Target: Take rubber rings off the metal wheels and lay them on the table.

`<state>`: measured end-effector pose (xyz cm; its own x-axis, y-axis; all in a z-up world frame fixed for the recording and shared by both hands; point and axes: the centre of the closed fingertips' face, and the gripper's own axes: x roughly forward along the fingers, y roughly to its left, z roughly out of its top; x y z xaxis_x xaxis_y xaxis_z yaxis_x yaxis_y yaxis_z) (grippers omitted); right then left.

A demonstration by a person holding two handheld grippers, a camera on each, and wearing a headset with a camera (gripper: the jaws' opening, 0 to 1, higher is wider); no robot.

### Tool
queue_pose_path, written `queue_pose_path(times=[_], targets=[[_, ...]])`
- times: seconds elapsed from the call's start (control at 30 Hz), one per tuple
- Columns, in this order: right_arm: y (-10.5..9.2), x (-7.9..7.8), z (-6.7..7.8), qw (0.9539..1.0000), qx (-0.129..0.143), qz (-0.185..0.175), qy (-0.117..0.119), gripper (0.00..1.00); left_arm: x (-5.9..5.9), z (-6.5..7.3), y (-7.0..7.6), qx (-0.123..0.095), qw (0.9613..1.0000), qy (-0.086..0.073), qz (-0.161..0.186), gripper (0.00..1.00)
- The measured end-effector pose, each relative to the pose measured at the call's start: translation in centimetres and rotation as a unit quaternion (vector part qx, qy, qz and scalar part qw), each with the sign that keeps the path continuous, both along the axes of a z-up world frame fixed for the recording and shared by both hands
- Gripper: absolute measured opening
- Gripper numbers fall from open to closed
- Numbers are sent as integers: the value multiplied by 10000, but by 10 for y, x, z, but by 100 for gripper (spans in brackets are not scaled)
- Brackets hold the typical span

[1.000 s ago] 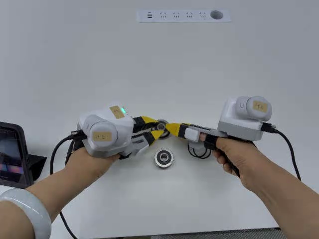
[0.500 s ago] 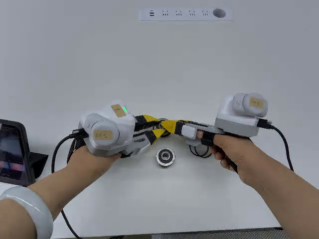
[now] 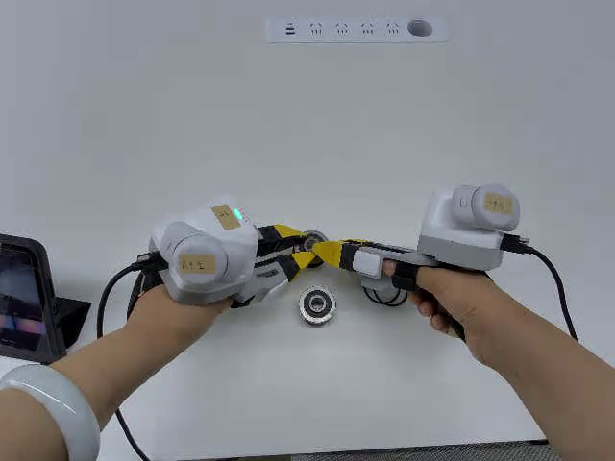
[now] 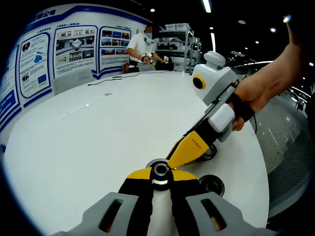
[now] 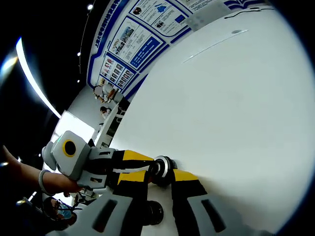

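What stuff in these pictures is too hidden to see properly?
- Head view: the held wheel sits behind yellow jaws, so its rubber ring is hidden.
- Head view: the loose rings lie partly under the right gripper, so counting fails.
- Head view: the tablet is cut off by the left edge.
- Right gripper view: the table wheel is dark, low between the jaws.

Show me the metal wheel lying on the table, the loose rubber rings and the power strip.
metal wheel [image 3: 316, 305]: head view, its hub.
rubber rings [image 3: 386, 299]: head view, lower edge of the loops.
power strip [image 3: 356, 29]: head view, middle of its face.
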<state>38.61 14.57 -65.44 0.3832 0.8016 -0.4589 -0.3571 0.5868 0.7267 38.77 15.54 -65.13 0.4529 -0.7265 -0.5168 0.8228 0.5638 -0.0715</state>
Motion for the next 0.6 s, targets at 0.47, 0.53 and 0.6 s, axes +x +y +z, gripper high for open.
queue_pose_path(times=[0.47, 0.53, 0.6], targets=[[-6, -1, -3, 9999, -138, -45, -39, 12, 0, 0, 0, 0, 10000, 8, -2, 13], [-7, 0, -1, 9998, -136, -78, -74, 10, 0, 0, 0, -5, 10000, 9, 3, 13], [-7, 0, -1, 9999, -125, -64, -69, 10, 0, 0, 0, -8, 10000, 8, 6, 13]])
